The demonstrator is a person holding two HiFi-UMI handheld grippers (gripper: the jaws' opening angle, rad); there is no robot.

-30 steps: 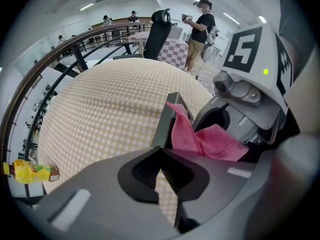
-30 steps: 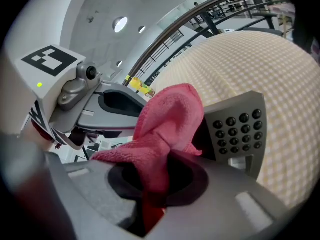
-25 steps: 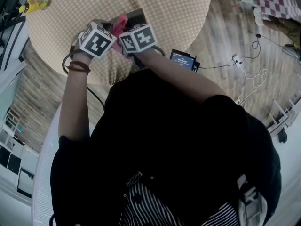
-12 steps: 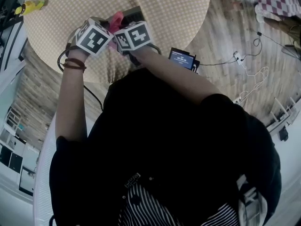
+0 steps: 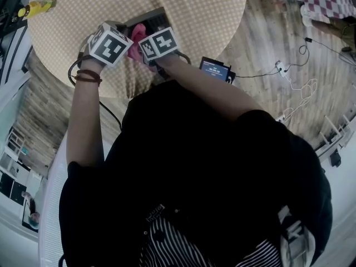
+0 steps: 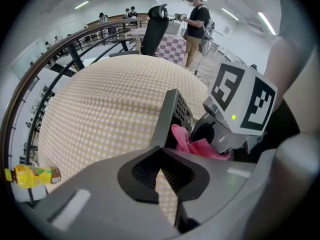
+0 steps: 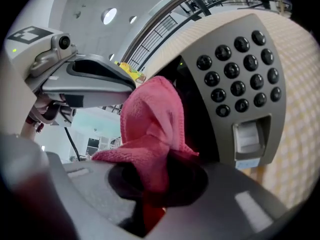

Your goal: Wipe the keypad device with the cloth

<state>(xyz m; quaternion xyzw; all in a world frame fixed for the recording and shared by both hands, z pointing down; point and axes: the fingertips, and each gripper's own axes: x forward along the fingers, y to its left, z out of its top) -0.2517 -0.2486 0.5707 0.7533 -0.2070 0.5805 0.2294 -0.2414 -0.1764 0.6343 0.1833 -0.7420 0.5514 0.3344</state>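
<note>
Both grippers clamp: left gripper (image 6: 161, 170) the grey, black-keyed keypad device (image 7: 240, 79), right gripper (image 7: 150, 196) a bunched pink cloth (image 7: 150, 129).

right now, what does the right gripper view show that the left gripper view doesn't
Only the right gripper view: the keypad device face-on, with its round black buttons and the pale window under them, and the pink cloth pinched in the right gripper. Only the left gripper view: the device edge-on, plus an office chair and a standing person beyond the table. Both: the device, the cloth next to it and the checked tabletop.
</note>
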